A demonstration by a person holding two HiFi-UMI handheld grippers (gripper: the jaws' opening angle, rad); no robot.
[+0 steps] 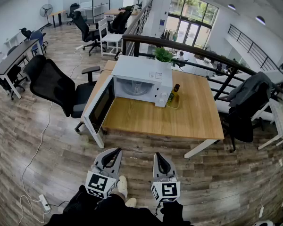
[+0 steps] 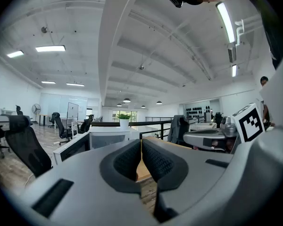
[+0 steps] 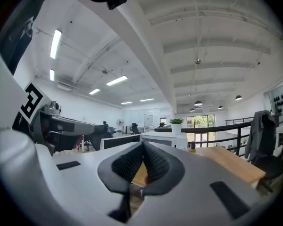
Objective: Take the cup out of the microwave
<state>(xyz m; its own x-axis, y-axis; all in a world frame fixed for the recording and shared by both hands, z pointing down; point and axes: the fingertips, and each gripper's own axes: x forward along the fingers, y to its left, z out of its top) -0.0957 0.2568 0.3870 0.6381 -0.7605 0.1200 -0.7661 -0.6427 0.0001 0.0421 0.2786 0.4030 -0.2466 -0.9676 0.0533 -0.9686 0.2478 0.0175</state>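
A white microwave (image 1: 141, 80) stands on the wooden table (image 1: 179, 119) with its door (image 1: 100, 108) swung open toward the left front. Its cavity looks pale and I cannot make out a cup inside. My left gripper (image 1: 116, 150) and right gripper (image 1: 158, 155) hang side by side over the floor, short of the table's front edge, both shut with nothing between the jaws. In the left gripper view the left gripper (image 2: 141, 146) points at the microwave (image 2: 108, 138). In the right gripper view the right gripper (image 3: 143, 148) faces the microwave (image 3: 162, 139) too.
A potted plant (image 1: 163, 55) sits on top of the microwave and a small bottle (image 1: 173, 92) stands at its right. A black office chair (image 1: 56, 86) is left of the table, another with a jacket (image 1: 247, 102) at right. A power strip (image 1: 44, 202) and cable lie on the floor.
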